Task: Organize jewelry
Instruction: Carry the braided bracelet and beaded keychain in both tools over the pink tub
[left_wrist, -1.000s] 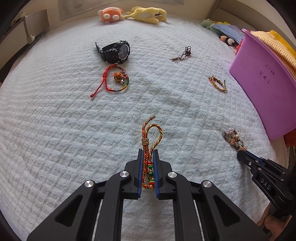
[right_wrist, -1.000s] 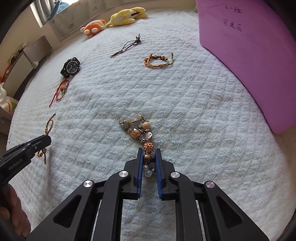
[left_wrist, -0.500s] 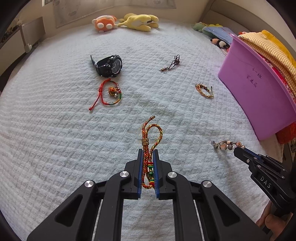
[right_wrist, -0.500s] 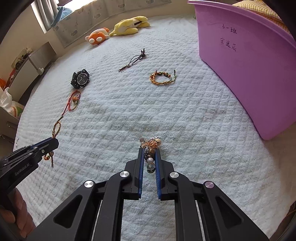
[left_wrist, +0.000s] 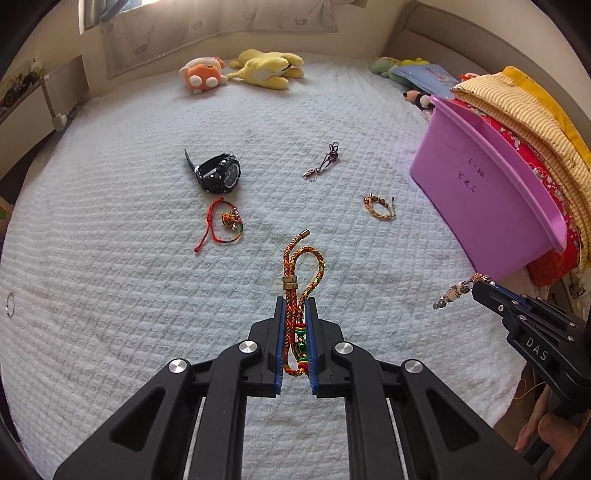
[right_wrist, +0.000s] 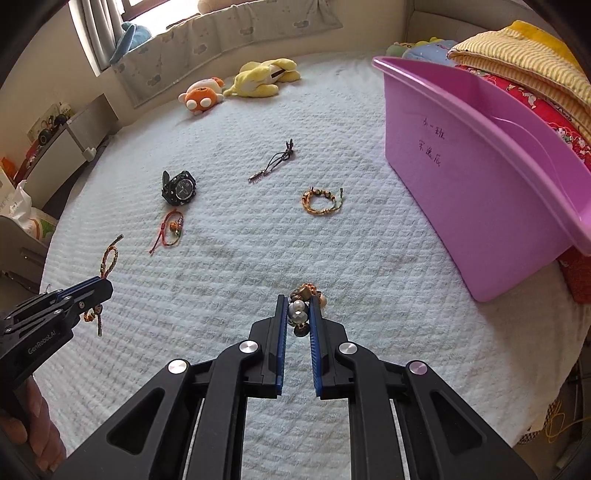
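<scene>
Jewelry lies scattered on the white bedspread (left_wrist: 110, 295). From the left wrist, the left gripper (left_wrist: 294, 310) is clamped on a braided cord bracelet (left_wrist: 301, 269), lifted clear of the bedspread; a black watch (left_wrist: 218, 173) rests well left of the purple tub (left_wrist: 480, 192). From the right wrist, the right gripper (right_wrist: 298, 308) pinches a beaded bracelet (right_wrist: 301, 306) near the tub's front corner, held off the bedspread.

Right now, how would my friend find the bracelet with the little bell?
Start at the purple tub on the white blanket, then cross to the black watch. Just nearer lies the red string bracelet; only it carries a small bell.
</scene>
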